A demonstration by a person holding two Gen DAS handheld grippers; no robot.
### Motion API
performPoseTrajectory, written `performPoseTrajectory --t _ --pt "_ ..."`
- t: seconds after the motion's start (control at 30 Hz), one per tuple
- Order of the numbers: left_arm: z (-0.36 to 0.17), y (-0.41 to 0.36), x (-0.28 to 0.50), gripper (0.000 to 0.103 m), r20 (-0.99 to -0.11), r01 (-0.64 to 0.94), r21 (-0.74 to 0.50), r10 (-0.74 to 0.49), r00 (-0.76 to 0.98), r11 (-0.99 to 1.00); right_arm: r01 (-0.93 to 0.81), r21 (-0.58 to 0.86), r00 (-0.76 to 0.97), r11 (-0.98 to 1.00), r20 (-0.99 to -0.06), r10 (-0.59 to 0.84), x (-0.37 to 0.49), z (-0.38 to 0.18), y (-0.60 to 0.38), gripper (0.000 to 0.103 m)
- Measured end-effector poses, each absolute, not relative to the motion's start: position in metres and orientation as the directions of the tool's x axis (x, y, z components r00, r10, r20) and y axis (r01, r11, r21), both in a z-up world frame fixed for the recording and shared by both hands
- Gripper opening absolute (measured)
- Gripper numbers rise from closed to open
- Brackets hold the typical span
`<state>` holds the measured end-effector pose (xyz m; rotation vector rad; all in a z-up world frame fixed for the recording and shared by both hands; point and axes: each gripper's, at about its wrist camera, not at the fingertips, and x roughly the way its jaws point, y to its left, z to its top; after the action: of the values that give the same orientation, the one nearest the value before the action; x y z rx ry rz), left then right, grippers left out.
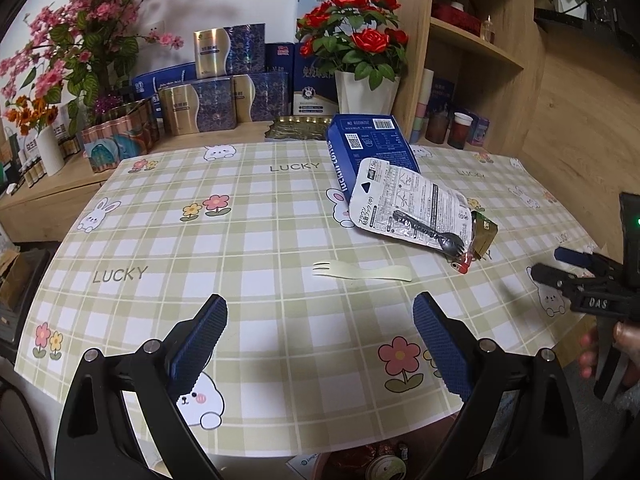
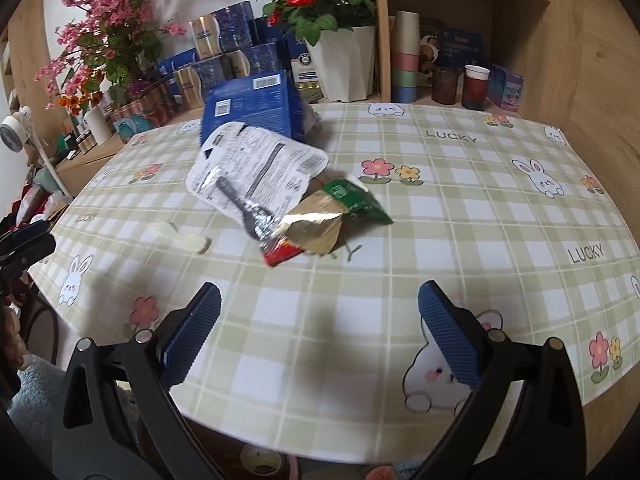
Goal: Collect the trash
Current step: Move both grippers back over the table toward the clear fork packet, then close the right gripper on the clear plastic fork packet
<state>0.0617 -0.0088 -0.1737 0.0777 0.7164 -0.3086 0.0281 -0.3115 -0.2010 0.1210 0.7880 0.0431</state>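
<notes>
A checked tabletop with rabbit prints stands before wooden shelves and flower pots. Trash lies near its far edge. Both grippers, left gripper and right gripper, hover with fingers wide, empty.

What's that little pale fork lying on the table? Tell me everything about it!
The pale fork is cream-coloured and looks like thin plastic, with short tines at one end and a wider flat handle at the other. It lies flat, by itself, on the checked tablecloth, apart from the white packet and nothing touches it. In the right wrist view it looks blurry.
</notes>
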Motion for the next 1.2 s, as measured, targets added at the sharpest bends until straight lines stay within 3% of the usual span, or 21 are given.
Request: performPoseTrajectory --t 0.3,0.57,0.7,0.9,1.13,1.2 --pt "-0.178 -0.016 0.092 0.091 -0.680 0.298 -0.051 -0.252 0.689 0.953 -0.059 0.037 0.700 0.998 -0.711 0.068 0.070 -0.204 -0.307 0.097" --pt "-0.189 -0.029 0.114 0.086 -0.705 0.300 -0.080 -0.266 0.657 0.951 -0.237 -0.106 0.693 0.966 -0.715 0.092 0.105 -0.204 -0.266 0.096" --pt "-0.194 -0.032 0.119 0.083 -0.710 0.304 -0.090 -0.276 0.648 0.948 -0.301 -0.179 0.687 0.937 -0.722 0.083 0.121 -0.206 -0.239 0.081" --pt "-0.197 -0.028 0.122 0.082 -0.712 0.297 -0.103 -0.279 0.644 0.949 -0.336 -0.272 0.660 0.902 -0.751 0.019 0.147 -0.224 -0.215 0.068" --pt "-0.202 -0.019 0.124 0.079 -0.719 0.269 -0.127 -0.276 0.638 0.955 -0.347 -0.304 0.647 0.887 -0.762 -0.008 0.156 -0.234 -0.203 0.063" --pt "-0.203 -0.019 0.125 0.079 -0.720 0.269 -0.132 -0.278 0.635 0.954 -0.369 -0.309 0.644 0.876 -0.765 0.001 0.154 -0.234 -0.199 0.049"
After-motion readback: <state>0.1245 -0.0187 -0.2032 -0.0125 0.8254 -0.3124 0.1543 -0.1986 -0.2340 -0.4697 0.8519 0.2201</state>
